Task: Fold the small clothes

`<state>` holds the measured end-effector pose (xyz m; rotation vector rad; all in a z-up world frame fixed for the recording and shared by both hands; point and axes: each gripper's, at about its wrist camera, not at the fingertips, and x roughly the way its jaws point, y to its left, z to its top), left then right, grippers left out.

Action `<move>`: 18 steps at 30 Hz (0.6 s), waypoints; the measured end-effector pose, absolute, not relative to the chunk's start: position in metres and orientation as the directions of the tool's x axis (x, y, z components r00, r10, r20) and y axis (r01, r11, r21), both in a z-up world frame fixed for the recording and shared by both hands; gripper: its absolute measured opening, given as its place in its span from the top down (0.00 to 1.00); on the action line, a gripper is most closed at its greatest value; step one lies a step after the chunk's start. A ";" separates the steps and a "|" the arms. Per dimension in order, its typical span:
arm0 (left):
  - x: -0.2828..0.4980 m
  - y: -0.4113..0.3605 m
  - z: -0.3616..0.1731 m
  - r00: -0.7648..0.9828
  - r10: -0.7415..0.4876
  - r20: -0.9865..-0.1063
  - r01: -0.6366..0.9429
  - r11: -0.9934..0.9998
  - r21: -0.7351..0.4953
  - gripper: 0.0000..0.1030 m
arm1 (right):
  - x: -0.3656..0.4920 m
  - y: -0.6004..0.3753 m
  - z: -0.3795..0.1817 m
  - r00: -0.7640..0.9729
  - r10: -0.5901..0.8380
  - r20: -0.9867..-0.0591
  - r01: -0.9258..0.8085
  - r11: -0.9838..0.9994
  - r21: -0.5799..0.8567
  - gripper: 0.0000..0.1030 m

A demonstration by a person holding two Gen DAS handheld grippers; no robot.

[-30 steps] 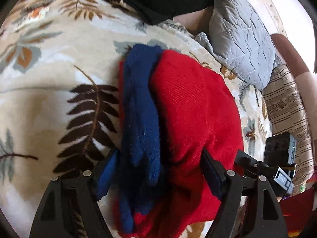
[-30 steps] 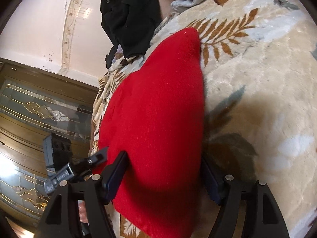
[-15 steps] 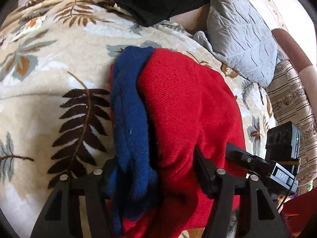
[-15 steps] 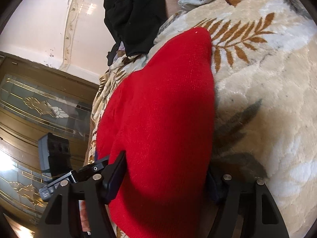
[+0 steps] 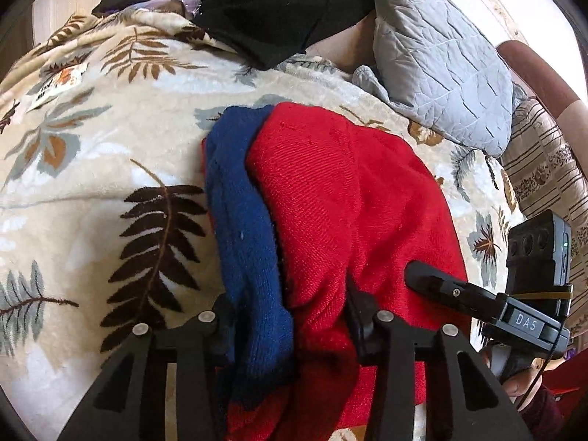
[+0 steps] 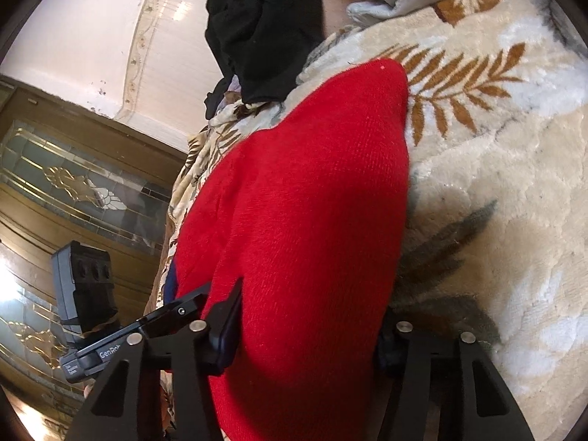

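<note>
A small red knit garment with a blue band along its left edge lies folded on a leaf-patterned blanket. My left gripper is shut on its near edge, with both blue and red cloth bunched between the fingers. My right gripper grips the same garment at its near right end, with the fingers closed against thick red cloth. The right gripper also shows in the left wrist view, lying on the red cloth.
A black garment lies heaped at the far edge of the blanket. A grey quilted pillow sits at the far right, beside a striped cushion. A glass-panelled wooden door stands beyond the bed.
Both grippers have closed further on the garment's near edge, bunching the cloth. The left gripper's fingers have narrowed most. The garment's far end has drawn slightly toward me.
</note>
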<state>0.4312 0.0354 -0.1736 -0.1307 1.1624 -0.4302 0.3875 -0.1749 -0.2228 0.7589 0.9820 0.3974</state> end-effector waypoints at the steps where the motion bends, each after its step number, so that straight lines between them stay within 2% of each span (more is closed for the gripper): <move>1: 0.430 0.035 -0.173 0.330 -0.393 -0.858 0.261 0.912 -0.318 0.57 | 0.388 -0.174 -0.221 0.517 0.615 -0.595 0.025 0.684 0.729 0.46; 11: 0.401 0.021 -0.156 0.344 -0.383 -0.857 0.293 0.911 -0.290 0.62 | 0.370 -0.182 -0.198 0.526 0.613 -0.590 -0.019 0.702 0.712 0.51; 18: 0.348 -0.007 -0.141 0.345 -0.408 -0.845 0.316 0.899 -0.304 0.62 | 0.330 -0.208 -0.172 0.526 0.606 -0.597 -0.038 0.718 0.695 0.51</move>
